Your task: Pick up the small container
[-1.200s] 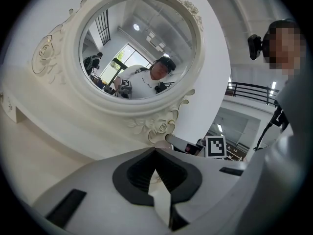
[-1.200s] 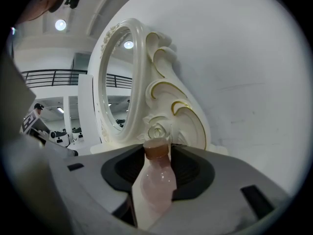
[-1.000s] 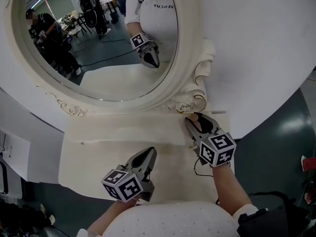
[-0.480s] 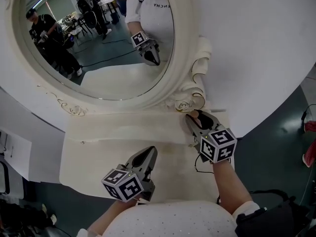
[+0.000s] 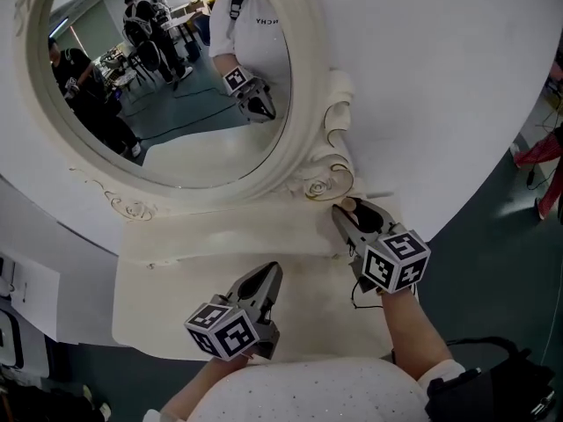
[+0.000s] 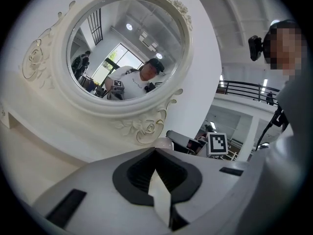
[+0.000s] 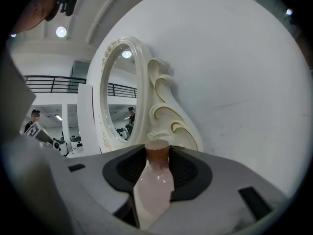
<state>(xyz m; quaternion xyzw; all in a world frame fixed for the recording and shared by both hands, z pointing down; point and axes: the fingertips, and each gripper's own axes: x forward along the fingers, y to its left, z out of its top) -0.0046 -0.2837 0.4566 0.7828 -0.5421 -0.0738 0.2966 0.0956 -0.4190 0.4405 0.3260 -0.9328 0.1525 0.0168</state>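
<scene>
The right gripper point(image 5: 354, 214) clamps the bottle point(image 7: 155, 185) on its body, below the cap point(image 7: 157, 151) (probably light, rigid and slippery). The left gripper point(image 5: 266, 275) is closed, empty.

A large oval mirror point(image 5: 167, 86) in an ornate white frame point(image 5: 308, 77) stands at the back of a cream dressing-table top point(image 5: 202, 253). At the frame's lower right are a carved rose point(image 5: 317, 187) and gilt-edged scrolls point(image 5: 339, 121). A smooth white curved panel point(image 5: 440, 77) rises behind the mirror. The glass reflects several people point(image 5: 88, 95) standing on a dark floor in a bright room. A thin black cable point(image 5: 354, 299) lies on the table's right side. Dark grey floor point(image 5: 501, 262) shows to the right. A black balcony railing point(image 6: 244, 88) runs across the background.
</scene>
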